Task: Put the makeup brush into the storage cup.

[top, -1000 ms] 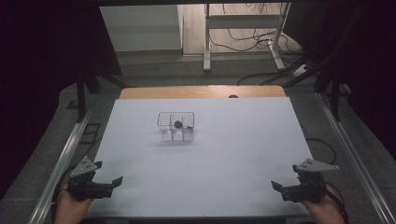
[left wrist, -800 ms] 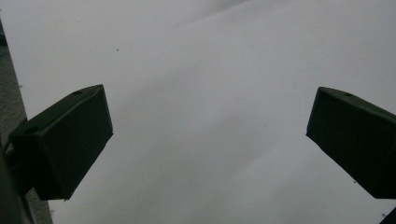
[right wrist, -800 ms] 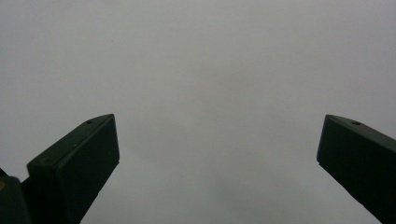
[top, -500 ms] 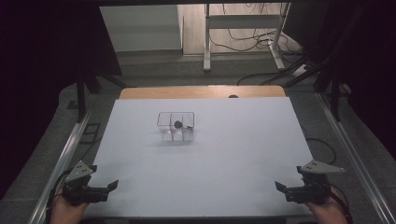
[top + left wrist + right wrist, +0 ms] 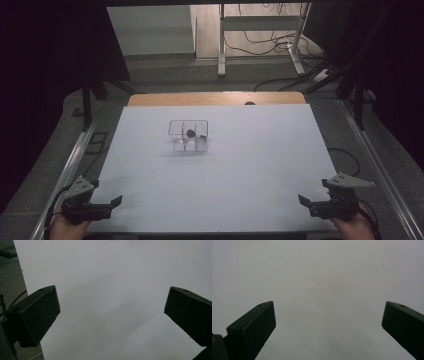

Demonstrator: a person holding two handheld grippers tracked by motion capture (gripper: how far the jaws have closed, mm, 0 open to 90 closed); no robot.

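While the clear box with a small dark object inside sits untouched at mid-desk, the left hand-held gripper and right hand-held gripper, jaws wide and empty, have been drawn back to the near corners, so no reach is judged begun.

1 clear plastic box with 3 compartments stands on 1 white table, holding 1 small dark round object. 2 black two-jaw grippers: left gripper, right gripper.
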